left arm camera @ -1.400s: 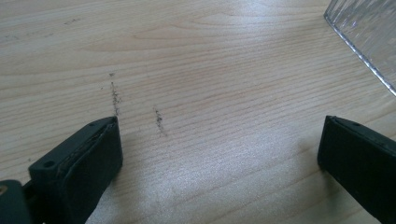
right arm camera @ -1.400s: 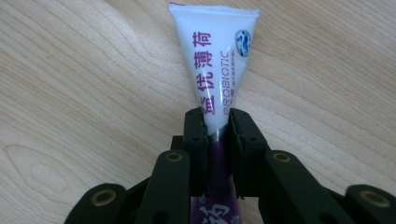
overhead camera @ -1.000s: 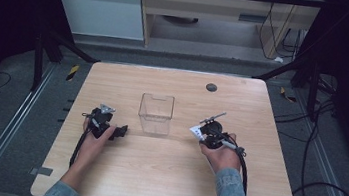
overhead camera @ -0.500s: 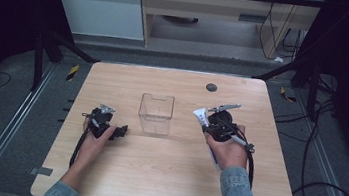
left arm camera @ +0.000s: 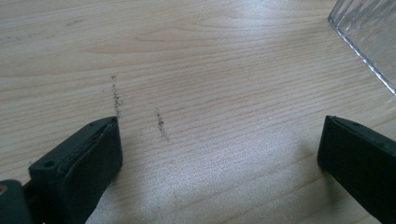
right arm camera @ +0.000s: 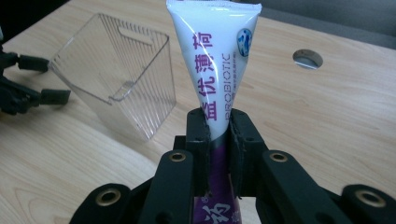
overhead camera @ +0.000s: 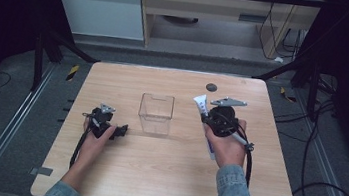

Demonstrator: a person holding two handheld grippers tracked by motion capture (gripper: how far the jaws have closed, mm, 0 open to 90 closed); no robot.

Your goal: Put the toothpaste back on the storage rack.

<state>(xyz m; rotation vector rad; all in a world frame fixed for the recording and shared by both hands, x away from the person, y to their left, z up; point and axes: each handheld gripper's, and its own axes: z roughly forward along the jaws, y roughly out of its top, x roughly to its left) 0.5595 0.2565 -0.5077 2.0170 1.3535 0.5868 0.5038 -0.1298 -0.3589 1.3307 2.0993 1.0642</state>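
- Right gripper [right arm camera: 218,126] has its jaws clamped on the toothpaste tube [right arm camera: 212,70], whose flat crimped end stands up past the fingertips.
- The clear plastic box [overhead camera: 155,113] sits on the table [overhead camera: 153,176], empty, off to that gripper's left and near it.
- Left gripper [left arm camera: 219,154] rests low over bare wood, jaws spread wide, nothing between them.
- Box corner just beyond its right jaw.

Clear box [overhead camera: 155,113] sits mid-table [overhead camera: 153,176]; my left gripper [overhead camera: 120,132] rests on the wood at its 8 o'clock, my right gripper [overhead camera: 204,119] at its 3 o'clock, above the surface. The tube [overhead camera: 201,105] stands between my right jaws, table hole [overhead camera: 211,87] at its 12 o'clock.
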